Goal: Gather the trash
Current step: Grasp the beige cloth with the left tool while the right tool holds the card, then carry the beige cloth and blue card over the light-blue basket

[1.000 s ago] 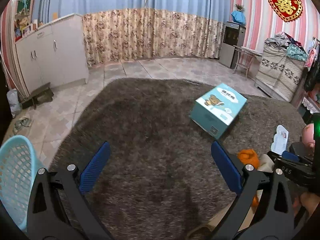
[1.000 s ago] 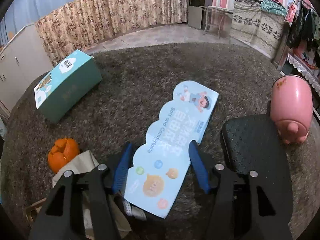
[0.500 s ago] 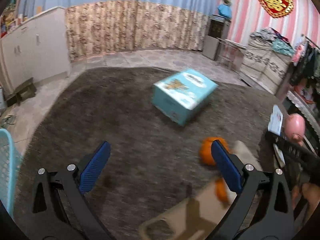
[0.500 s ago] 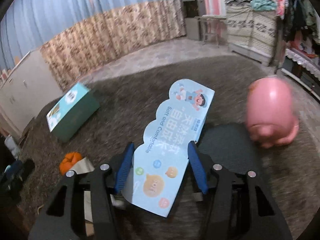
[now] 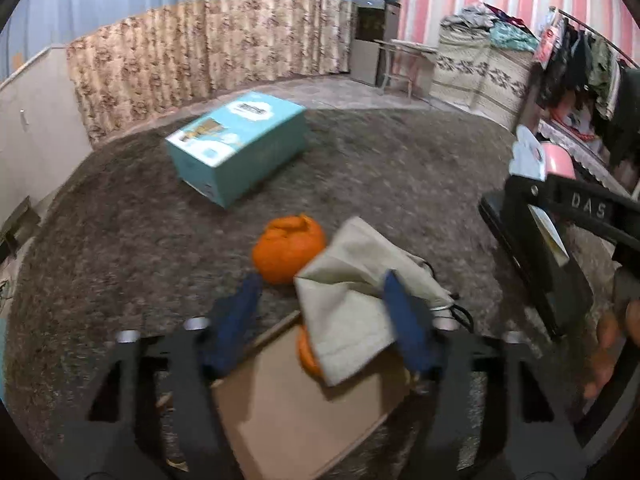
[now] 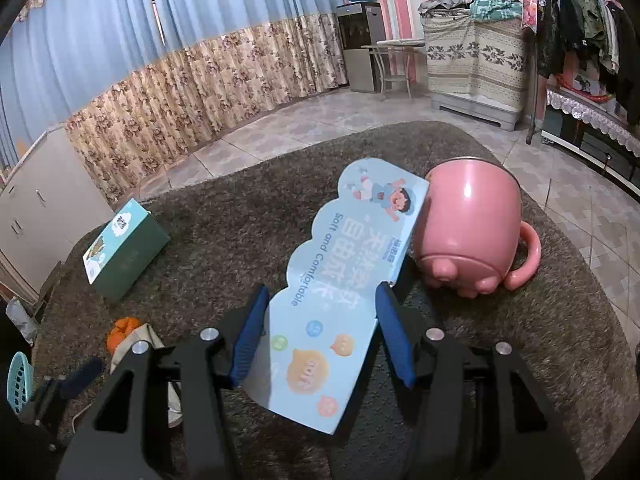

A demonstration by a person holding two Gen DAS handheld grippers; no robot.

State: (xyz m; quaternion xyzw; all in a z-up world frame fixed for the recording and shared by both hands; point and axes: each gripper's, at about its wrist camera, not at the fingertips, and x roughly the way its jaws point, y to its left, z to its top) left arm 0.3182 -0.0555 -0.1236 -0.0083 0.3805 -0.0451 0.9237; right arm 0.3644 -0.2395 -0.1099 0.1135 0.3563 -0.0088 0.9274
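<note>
The left claw (image 5: 324, 312) has just been closing, and a creased beige cloth bag (image 5: 352, 304) lies between its blue pads, the right pad at the bag's edge; whether the pads press it cannot be told through the blur. Under the bag a flat brown cardboard sheet (image 5: 296, 412) is seen, and just beyond it a wrinkled orange peel (image 5: 286, 248), touching the bag. Open carpet (image 5: 132, 240), shaggy and grey-brown, spreads to the left of these; farther off a teal box (image 5: 236, 148) stands well apart from them. The right claw (image 6: 320, 332) is clenched on a glossy, scallop-edged blue card (image 6: 340, 288), whose two long edges are gripped by the pads. The card's far end overlaps a smooth pink mug (image 6: 472, 236), tipped on its side, with its handle turned right. A flat black textured pad (image 6: 436, 316) lies beneath the card and the claw. The carpet's rounded rim is bordered by pale tiled floor (image 6: 304, 128), which is bare up to the floral curtain (image 6: 200, 96). At the far left of the right view a slice of a light-blue mesh basket (image 6: 18, 380) is seen.
</note>
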